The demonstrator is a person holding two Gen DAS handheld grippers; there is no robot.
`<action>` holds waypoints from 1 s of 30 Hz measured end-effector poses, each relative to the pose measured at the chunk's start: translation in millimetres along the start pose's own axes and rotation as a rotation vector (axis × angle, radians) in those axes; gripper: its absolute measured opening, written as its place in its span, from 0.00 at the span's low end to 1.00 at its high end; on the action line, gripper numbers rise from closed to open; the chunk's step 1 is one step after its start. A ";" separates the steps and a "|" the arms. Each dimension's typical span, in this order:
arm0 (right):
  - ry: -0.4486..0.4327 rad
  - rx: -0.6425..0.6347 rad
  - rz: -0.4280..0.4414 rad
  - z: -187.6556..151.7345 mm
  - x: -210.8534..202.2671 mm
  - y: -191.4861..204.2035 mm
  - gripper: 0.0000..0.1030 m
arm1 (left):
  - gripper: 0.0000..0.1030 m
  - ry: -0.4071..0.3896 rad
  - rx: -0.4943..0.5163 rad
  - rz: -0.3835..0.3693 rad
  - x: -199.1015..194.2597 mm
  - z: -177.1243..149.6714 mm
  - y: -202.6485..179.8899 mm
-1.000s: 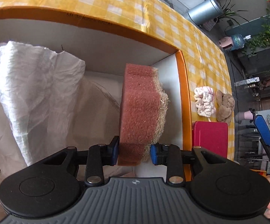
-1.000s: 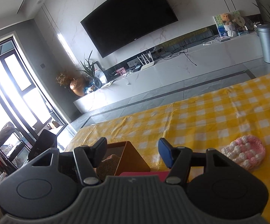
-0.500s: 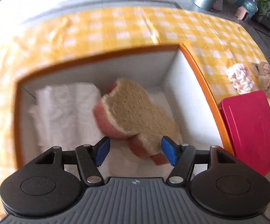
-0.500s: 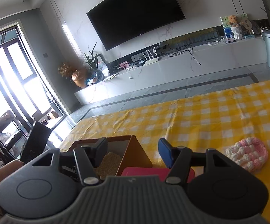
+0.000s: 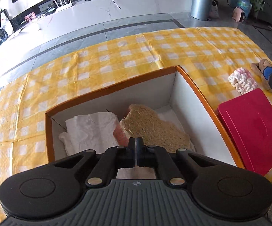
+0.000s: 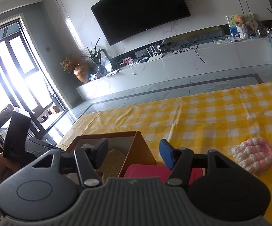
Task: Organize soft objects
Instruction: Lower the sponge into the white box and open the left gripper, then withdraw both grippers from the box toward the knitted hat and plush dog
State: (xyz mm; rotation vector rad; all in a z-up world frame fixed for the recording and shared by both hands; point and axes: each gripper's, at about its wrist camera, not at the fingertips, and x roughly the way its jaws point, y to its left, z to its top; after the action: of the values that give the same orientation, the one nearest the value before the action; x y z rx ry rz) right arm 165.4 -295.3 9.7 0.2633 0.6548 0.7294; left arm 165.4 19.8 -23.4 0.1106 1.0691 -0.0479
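**Now in the box: loofah sponge dropped, left gripper closed on nothing**

Now lies flat in the orange box (image 5: 202, 101), fibrous tan face up, pink foam edge showing at its left: the loofah sponge (image 5: 151, 130), toward the right half of the box floor. Rests against the crumpled white paper (image 5: 90, 130) filling the left half. A second ago stood upright, pinched between the left gripper's pads; half a second ago already loose and tipping, jaws spread wide.

Since then has lifted clear and snapped together: left gripper (image 5: 136, 150), jaws touching, nothing between them, poised above the near edge of the box. Means one soft object counts as stowed, judging by how things lie.

Still out on the yellow checked tablecloth (image 5: 117, 56), toward the right edge of the table: a pink-and-white knitted piece (image 5: 242, 81) and, just beyond it, a brown plush thing (image 5: 262, 66). Between those and the box, touching the box's right wall: a red lid (image 5: 252, 128), flat.

Hovers near the knitted piece with jaws apart and empty, unchanged over the past second: right gripper (image 6: 134, 154). Probably next: the knitted piece, well within that gripper's reach.
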 end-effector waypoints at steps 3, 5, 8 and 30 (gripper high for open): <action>0.000 -0.003 0.004 -0.5 -0.3 0.6 0.59 | 0.01 0.020 0.002 -0.019 8.0 -2.3 -3.6; 0.002 -0.002 0.002 -0.8 0.2 -0.5 0.59 | 0.01 0.032 -0.011 -0.026 13.0 -1.6 -5.3; 0.004 -0.001 -0.001 -0.6 0.3 -1.5 0.59 | 0.01 0.061 -0.009 -0.029 24.3 0.7 -10.5; -0.053 0.050 0.014 0.2 -18.7 -8.5 0.59 | 0.17 0.049 -0.063 -0.009 46.5 12.8 -36.1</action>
State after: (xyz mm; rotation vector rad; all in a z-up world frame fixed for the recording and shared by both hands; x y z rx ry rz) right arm 159.6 -314.3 14.8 0.3321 0.6218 0.7175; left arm 195.6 -16.8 -60.4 0.0502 1.1193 -0.0196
